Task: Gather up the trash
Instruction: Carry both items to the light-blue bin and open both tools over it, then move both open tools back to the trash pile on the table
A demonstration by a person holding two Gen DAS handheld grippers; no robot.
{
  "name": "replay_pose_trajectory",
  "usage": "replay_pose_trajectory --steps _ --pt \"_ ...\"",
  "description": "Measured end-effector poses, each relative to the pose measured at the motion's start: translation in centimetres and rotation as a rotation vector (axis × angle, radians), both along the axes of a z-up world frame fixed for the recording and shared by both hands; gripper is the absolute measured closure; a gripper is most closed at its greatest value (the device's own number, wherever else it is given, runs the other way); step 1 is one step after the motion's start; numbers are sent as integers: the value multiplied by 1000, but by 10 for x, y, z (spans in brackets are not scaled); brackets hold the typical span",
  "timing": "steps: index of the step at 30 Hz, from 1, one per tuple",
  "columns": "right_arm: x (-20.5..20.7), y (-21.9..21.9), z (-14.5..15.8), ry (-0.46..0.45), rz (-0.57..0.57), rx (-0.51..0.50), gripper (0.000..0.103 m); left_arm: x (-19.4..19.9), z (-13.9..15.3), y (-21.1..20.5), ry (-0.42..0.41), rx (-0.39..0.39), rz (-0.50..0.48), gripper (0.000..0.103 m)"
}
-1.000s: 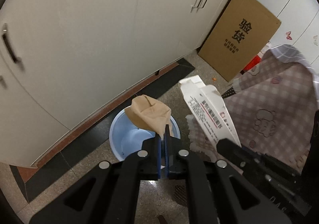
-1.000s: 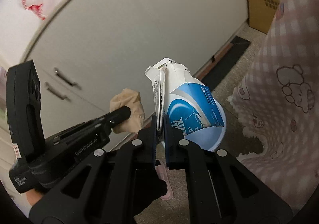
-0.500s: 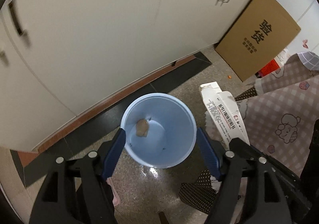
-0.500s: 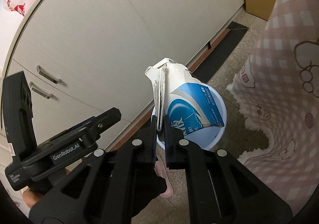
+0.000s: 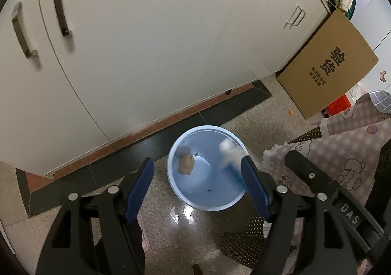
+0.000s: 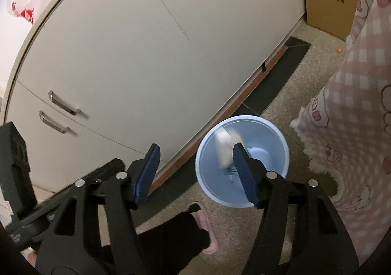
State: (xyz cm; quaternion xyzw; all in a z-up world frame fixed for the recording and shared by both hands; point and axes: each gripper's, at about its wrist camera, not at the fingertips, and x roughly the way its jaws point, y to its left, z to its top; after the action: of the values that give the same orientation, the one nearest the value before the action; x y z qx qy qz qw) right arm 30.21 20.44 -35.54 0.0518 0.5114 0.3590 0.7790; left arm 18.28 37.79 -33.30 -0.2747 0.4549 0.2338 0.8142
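A light blue round bin [image 5: 188, 199] stands on the speckled floor by the white cabinets; it also shows in the right wrist view [image 6: 278, 133]. A crumpled brown paper wad [image 5: 186, 164] lies at its bottom. A blurred white and blue carton [image 5: 228, 156] is falling inside the bin, also in the right wrist view [image 6: 226, 150]. My left gripper [image 5: 197, 187] is open and empty above the bin. My right gripper [image 6: 196, 172] is open and empty above the bin's left rim; its black body [image 5: 325, 191] shows at the right of the left wrist view.
White cabinets [image 5: 146, 42] with metal handles run behind the bin. A brown cardboard box [image 5: 327, 64] leans at the far right. A pink checked cloth [image 6: 354, 103] hangs on the right. A pink slipper [image 6: 205, 221] is on the floor below.
The left gripper opened and dropped the brown wad into the bin. Then the right gripper opened and let go of the carton, which is now falling into the bin.
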Motion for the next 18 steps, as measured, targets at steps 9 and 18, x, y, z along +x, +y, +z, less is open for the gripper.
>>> replay_pose_trajectory --steps 9,18 --pt "-35 -9 48 -194 21 -112 41 -21 43 -15 -71 22 6 31" --pt "-82 -59 159 -435 -60 -52 41 -57 143 -55 -269 106 -10 31"
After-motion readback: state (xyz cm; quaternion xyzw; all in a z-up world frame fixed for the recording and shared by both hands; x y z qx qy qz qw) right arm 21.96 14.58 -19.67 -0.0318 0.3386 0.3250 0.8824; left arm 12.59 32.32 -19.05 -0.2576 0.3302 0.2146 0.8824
